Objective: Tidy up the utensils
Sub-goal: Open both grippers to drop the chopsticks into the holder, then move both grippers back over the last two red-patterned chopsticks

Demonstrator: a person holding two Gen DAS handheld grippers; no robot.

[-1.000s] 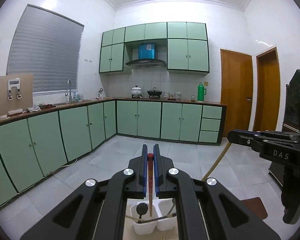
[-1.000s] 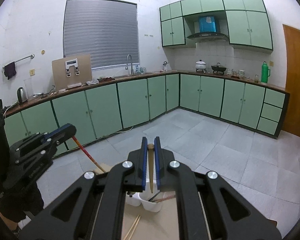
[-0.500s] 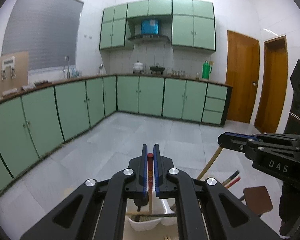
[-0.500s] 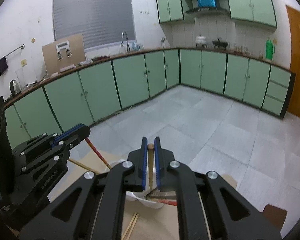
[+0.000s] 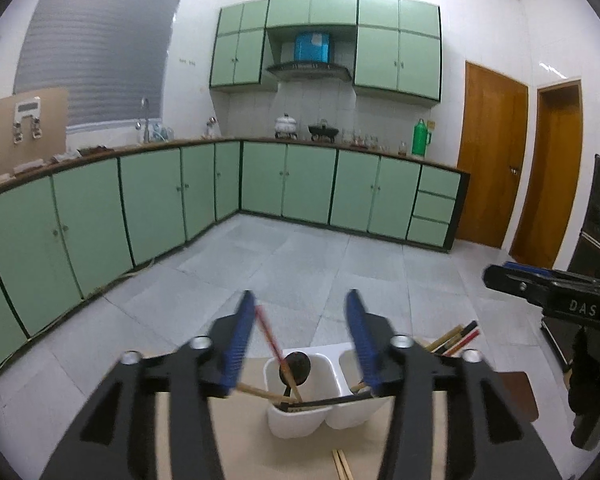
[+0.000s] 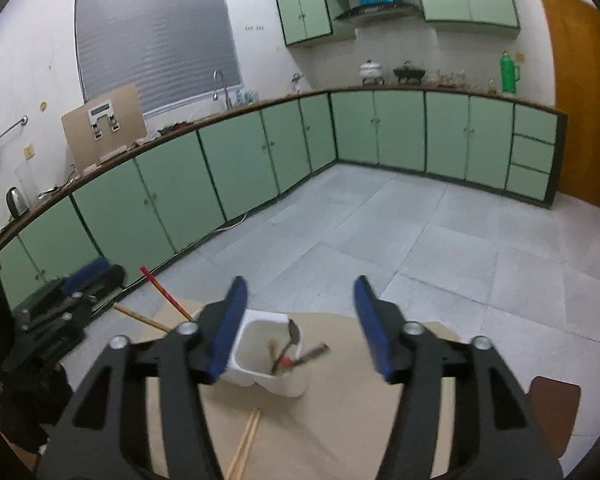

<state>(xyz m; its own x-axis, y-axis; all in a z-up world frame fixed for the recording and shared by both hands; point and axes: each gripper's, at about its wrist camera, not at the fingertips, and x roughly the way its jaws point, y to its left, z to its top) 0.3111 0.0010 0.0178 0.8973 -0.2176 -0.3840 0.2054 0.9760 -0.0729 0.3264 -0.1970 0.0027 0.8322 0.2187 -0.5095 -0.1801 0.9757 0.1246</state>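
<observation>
A white two-compartment holder (image 5: pixel 300 420) stands on the tan table (image 6: pixel 340 440). My left gripper (image 5: pixel 302 328) hovers just above it, jaws opening. A red-topped chopstick (image 5: pixel 268 332) leans loose against the left pad, its lower end in the left compartment beside a black spoon (image 5: pixel 296 364). My right gripper (image 6: pixel 300 328) is also opening over the holder (image 6: pixel 260 380), with nothing between its pads. A wooden chopstick (image 6: pixel 273 348) lies inside the compartment below it. More chopsticks (image 5: pixel 456 338) stick out of the right compartment.
A pair of wooden chopsticks (image 6: pixel 246 440) lies on the table in front of the holder. A brown stool (image 6: pixel 556 408) sits beyond the table's right edge. Green kitchen cabinets (image 5: pixel 308 184) line the far walls across a tiled floor.
Both grippers have sunk toward the holder and gone from shut to open. The red-topped chopstick and the wooden chopstick have left the pads and dropped into the holder.
</observation>
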